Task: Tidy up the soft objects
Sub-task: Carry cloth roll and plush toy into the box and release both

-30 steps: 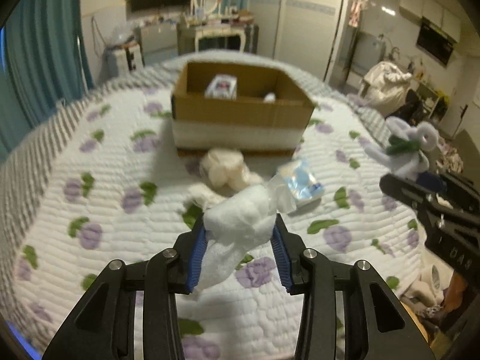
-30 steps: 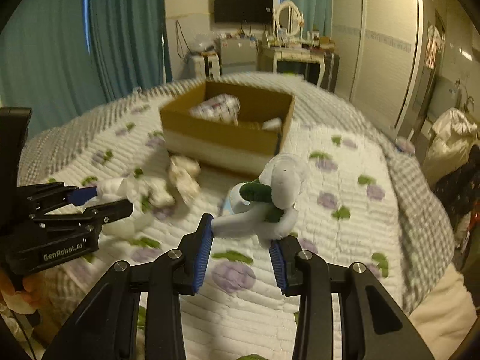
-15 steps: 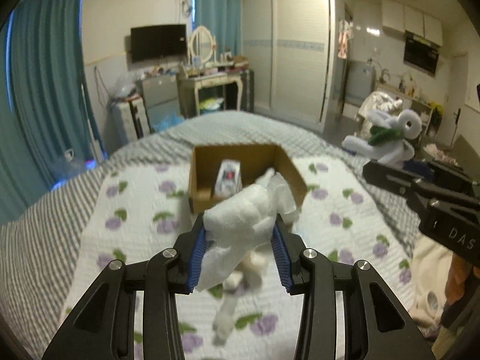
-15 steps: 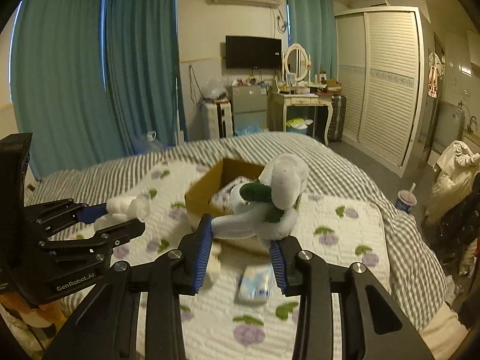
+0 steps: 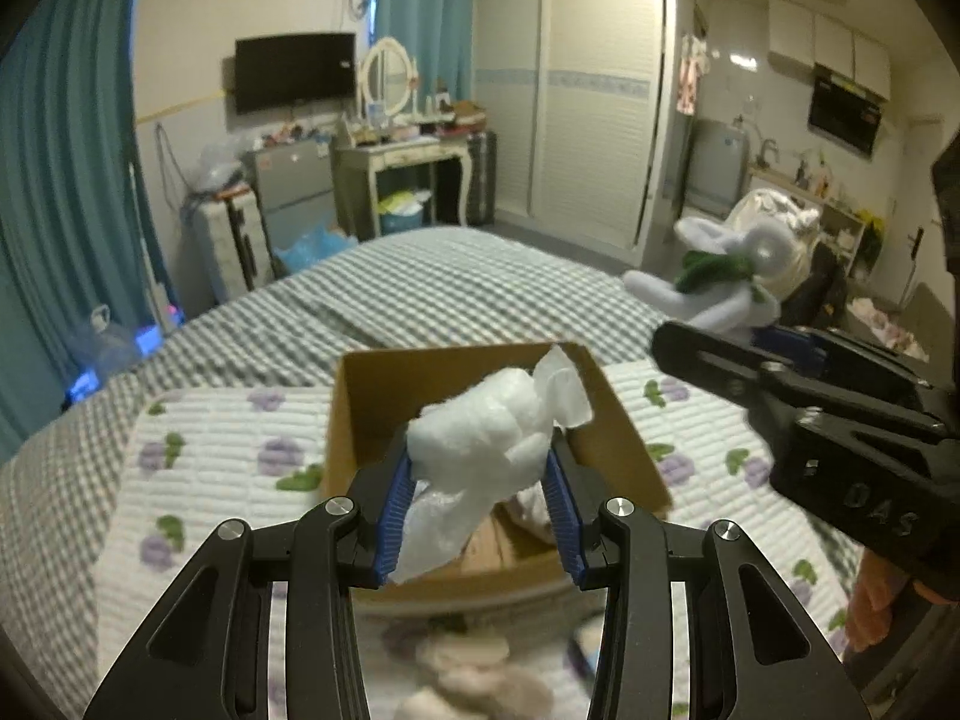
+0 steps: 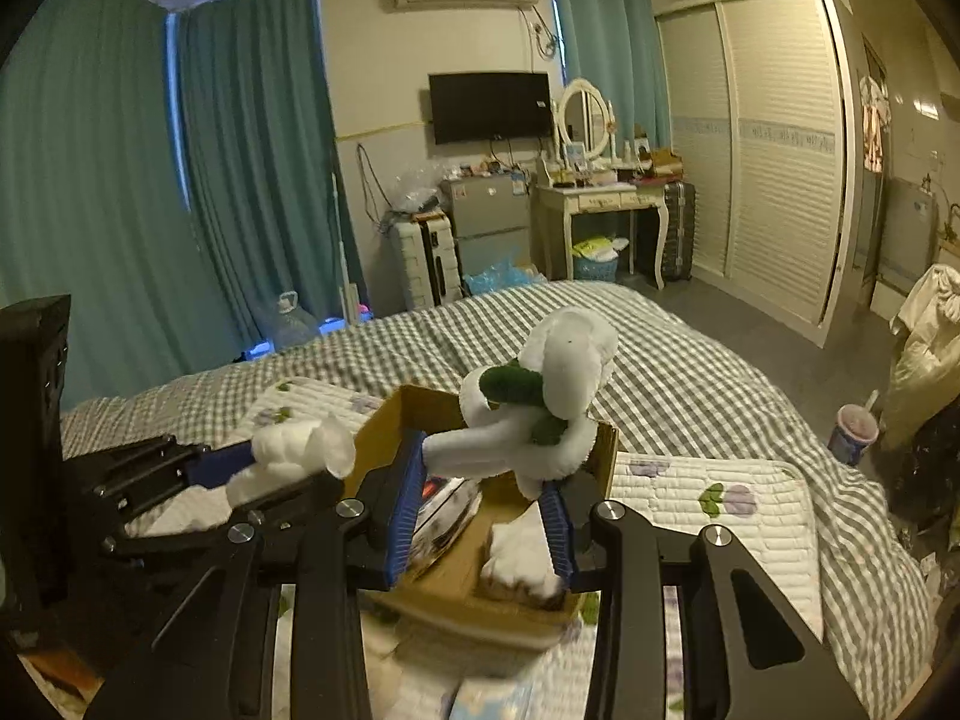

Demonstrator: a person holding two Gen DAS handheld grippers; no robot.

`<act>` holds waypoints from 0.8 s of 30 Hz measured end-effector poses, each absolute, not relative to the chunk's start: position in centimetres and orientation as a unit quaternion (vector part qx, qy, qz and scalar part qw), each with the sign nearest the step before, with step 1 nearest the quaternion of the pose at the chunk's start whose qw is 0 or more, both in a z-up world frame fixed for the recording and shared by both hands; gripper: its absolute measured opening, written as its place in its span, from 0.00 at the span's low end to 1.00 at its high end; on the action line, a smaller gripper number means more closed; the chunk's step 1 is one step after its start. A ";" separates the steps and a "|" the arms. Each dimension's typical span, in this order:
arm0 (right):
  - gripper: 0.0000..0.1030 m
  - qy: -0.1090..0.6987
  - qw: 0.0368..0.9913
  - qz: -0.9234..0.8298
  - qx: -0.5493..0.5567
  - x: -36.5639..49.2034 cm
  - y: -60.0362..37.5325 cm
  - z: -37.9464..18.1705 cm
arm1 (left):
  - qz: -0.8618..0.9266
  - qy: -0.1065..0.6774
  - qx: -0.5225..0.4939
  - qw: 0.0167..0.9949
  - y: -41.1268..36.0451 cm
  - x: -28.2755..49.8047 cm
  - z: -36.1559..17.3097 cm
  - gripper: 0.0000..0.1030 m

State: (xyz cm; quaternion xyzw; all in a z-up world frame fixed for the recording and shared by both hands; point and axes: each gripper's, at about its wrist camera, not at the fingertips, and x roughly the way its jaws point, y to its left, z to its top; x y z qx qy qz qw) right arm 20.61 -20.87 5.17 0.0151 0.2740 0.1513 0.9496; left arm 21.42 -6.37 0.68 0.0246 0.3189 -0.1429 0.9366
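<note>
My left gripper (image 5: 480, 504) is shut on a white fluffy cotton wad (image 5: 480, 450) in clear wrap and holds it over the open cardboard box (image 5: 354, 414) on the bed. My right gripper (image 6: 483, 510) is shut on a white plush toy with a green scarf (image 6: 540, 396), also held above the box (image 6: 606, 450). In the left wrist view the plush toy (image 5: 720, 288) sits to the right, higher than the box. In the right wrist view the cotton wad (image 6: 288, 456) is at the left. A patterned packet and a white item lie in the box.
The box stands on a white quilt with purple flowers (image 5: 210, 468) over a checked bedspread (image 5: 432, 288). A cream plush (image 5: 474, 678) and a blue packet (image 6: 486, 702) lie on the quilt in front of the box. A dresser and wardrobe stand beyond the bed.
Both grippers have risen from near the quilt and moved forward, and now hold their objects over the box. Both grips are unchanged.
</note>
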 end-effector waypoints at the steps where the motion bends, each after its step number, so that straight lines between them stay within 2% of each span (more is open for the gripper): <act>1: 0.35 0.281 0.948 0.149 0.016 22.0 -20.8 4.4 | -0.144 0.322 0.027 0.935 -6.6 22.2 0.2 0.39; 12: 0.35 0.337 0.932 0.133 0.023 30.5 -21.6 -2.4 | -0.150 0.351 0.050 0.923 -8.1 26.9 -4.7 0.39; 15: 0.40 0.339 0.931 0.132 0.029 30.9 -21.5 -2.7 | -0.145 0.341 0.052 0.927 -8.4 26.4 -4.5 0.42; 16: 0.44 0.339 0.931 0.130 0.030 31.1 -21.5 -2.7 | -0.142 0.338 0.057 0.929 -8.5 26.2 -4.4 0.46; 17: 0.55 0.336 0.933 0.126 0.030 31.0 -21.7 -2.7 | -0.139 0.336 0.066 0.929 -8.7 25.8 -4.2 0.52; 19: 0.73 0.327 0.937 0.114 0.034 30.7 -22.0 -2.1 | -0.135 0.329 0.071 0.932 -8.8 25.9 -3.8 0.79; 20: 0.75 0.322 0.940 0.109 0.038 30.4 -22.2 -1.6 | -0.134 0.325 0.070 0.933 -8.7 25.7 -3.5 0.83; 24: 0.75 0.302 0.946 0.102 0.055 28.2 -23.4 1.4 | -0.116 0.309 0.069 0.941 -8.0 23.9 -0.3 0.84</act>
